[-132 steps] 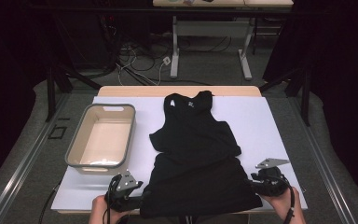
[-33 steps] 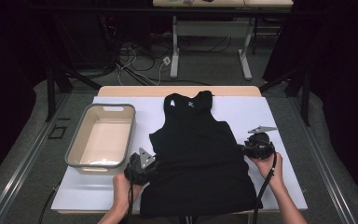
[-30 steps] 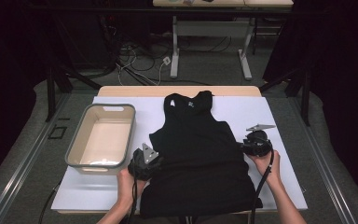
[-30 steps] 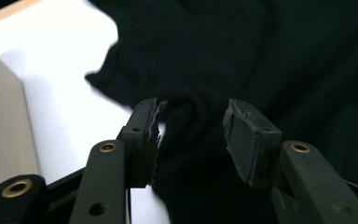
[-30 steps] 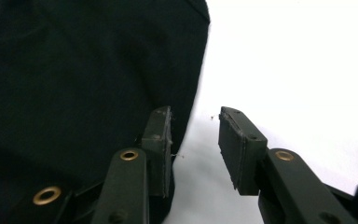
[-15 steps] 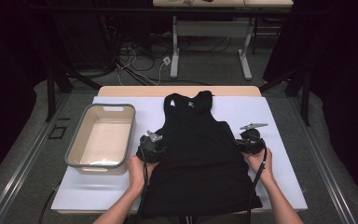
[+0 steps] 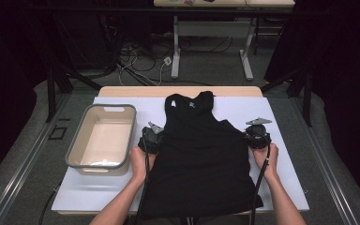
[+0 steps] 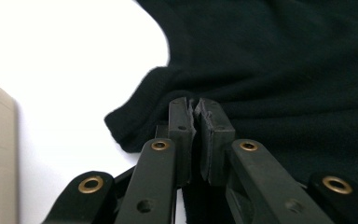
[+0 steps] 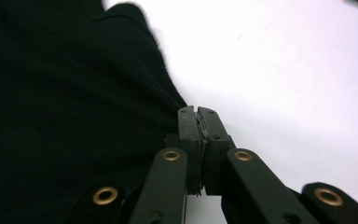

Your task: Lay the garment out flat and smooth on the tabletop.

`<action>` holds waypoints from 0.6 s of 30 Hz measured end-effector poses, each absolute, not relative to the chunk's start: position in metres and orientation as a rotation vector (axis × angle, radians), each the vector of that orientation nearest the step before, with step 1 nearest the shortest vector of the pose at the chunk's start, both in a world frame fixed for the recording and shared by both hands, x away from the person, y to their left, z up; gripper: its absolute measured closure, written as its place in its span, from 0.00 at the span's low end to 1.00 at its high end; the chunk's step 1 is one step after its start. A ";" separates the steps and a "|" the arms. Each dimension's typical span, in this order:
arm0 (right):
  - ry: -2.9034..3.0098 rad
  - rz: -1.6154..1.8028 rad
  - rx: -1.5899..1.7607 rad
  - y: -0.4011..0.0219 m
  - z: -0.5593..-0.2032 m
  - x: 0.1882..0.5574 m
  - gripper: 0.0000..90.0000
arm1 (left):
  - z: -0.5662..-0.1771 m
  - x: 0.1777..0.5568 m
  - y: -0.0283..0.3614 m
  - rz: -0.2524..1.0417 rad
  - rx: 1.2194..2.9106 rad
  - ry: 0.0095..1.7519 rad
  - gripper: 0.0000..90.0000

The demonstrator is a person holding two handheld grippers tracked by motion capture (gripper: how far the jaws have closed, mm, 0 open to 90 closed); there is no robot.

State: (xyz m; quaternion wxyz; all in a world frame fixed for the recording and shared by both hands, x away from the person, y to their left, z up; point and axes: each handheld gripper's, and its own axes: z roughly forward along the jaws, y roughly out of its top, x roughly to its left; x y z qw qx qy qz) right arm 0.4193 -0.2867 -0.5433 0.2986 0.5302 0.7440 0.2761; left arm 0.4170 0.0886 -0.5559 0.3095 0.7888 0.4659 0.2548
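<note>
White table (image 7: 281,112), dark floor behind. One black top (image 7: 199,154) flat mid-table, right of one tub (image 7: 77,147). Two grippers, moved up from hem to armpits since earlier: left (image 8: 196,106) and right (image 9: 198,112) just closed, each pinching a side edge there. Likely ready to fold.

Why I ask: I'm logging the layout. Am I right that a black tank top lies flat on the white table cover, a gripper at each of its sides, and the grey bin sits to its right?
Not quite: the bin sits to the left of the tank top, beyond the left gripper, as the high view shows. The rest holds: the top lies flat, with the right gripper at its other side.
</note>
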 end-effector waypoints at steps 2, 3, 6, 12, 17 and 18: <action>1.974 0.723 1.390 -0.283 -0.543 0.420 0.99 | -0.556 0.420 0.089 0.713 2.073 1.243 0.94; 1.969 0.716 1.384 -0.282 -0.543 0.420 0.99 | -0.556 0.421 0.089 0.714 2.068 1.255 0.94; 2.014 0.727 1.405 -0.282 -0.543 0.419 0.89 | -0.557 0.420 0.089 0.707 2.074 1.263 0.93; 2.071 0.775 1.442 -0.287 -0.533 0.406 0.62 | -0.549 0.402 0.086 0.747 2.067 1.246 0.62; 2.198 0.788 1.512 -0.290 -0.531 0.383 0.61 | -0.539 0.373 0.083 0.709 2.071 1.157 0.48; 2.224 0.790 1.521 -0.290 -0.533 0.379 0.61 | -0.538 0.367 0.084 0.688 2.066 1.142 0.47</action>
